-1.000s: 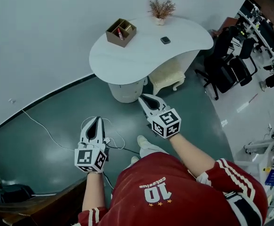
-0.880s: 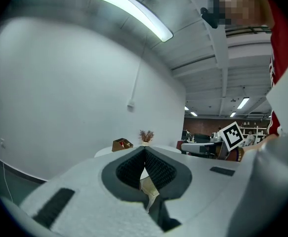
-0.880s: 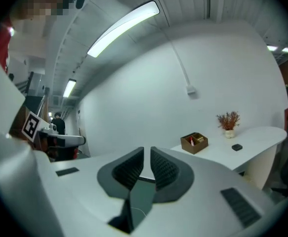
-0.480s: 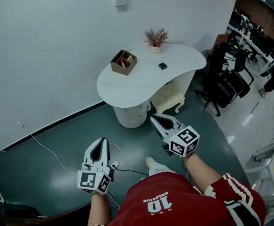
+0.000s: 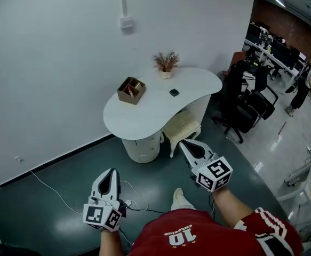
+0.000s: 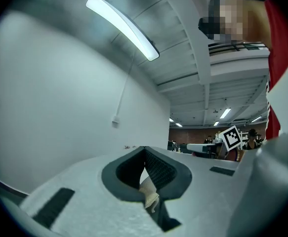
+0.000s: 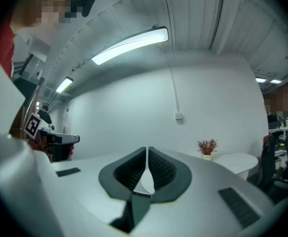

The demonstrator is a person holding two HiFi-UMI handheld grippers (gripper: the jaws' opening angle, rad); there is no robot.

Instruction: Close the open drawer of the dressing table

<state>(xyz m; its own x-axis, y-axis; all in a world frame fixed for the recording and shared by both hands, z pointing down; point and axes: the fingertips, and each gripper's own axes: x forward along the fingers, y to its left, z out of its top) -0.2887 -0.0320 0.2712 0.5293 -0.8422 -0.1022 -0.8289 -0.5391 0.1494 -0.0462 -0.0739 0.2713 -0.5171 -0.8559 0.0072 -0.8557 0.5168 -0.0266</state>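
The person is holding both grippers out in front, pointing them about level toward the white wall (image 5: 54, 63). The left gripper (image 5: 111, 173) is keeping its fingers (image 6: 158, 169) pressed together, with nothing between them. The right gripper (image 5: 183, 142) is reaching a bit farther forward. Its fingers (image 7: 161, 169) have just been closing and are now touching at the tips, also holding nothing. Since a second ago both hands have come up, the white bench (image 5: 155, 110) is looking smaller, and a wall box (image 5: 126, 23) is now showing above it. The bench is standing well ahead of both sets of fingers. The drawer belongs to the round base (image 5: 143, 145) under the bench, and I cannot tell if it is open. A cream stool (image 5: 181, 126) is sitting just ahead of the right fingers. A brown box (image 5: 132, 90), a little plant (image 5: 166, 63) and a small dark thing (image 5: 174, 93) are sitting on the bench. The floor (image 5: 64, 169) is dark green. Black chairs (image 5: 246, 111) are standing off to the right of the right fingers.
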